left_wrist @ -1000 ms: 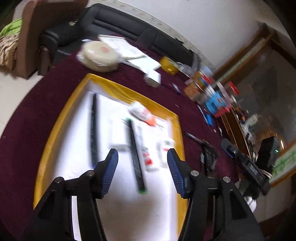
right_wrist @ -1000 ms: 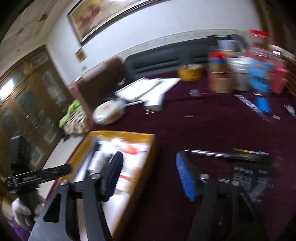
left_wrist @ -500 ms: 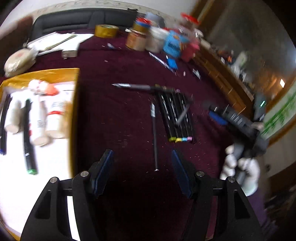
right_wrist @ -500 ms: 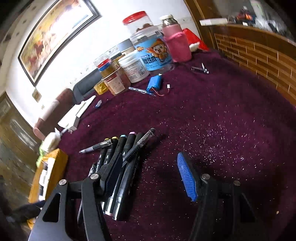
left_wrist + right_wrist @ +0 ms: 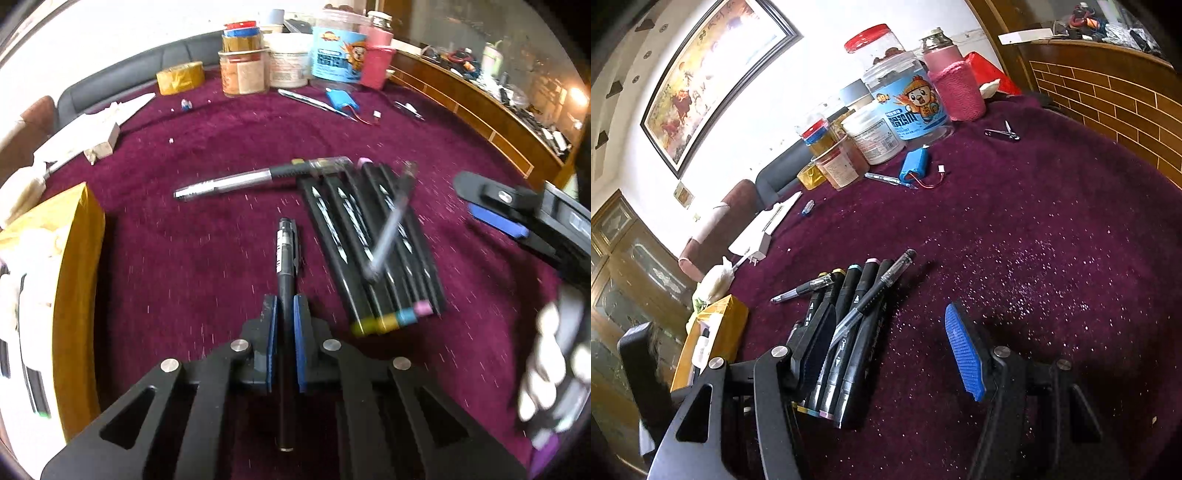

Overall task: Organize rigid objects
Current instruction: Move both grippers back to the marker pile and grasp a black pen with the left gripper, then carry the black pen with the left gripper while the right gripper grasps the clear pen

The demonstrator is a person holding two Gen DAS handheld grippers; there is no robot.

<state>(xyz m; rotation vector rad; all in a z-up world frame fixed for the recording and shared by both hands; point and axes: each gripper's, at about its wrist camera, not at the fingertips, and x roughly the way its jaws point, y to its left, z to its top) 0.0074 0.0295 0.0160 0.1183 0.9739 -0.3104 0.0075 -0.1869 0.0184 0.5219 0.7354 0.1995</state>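
Half the tray [image 5: 79, 280] cropped, contents perhaps bottles

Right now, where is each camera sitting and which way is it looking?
Left wrist: on the left tool, looking down at the black pen it grips; the right tool and a gloved hand show.
Right wrist: on the right tool, open, looking across the purple table toward the jars.
Both show the marker bundle and the yellow tray.
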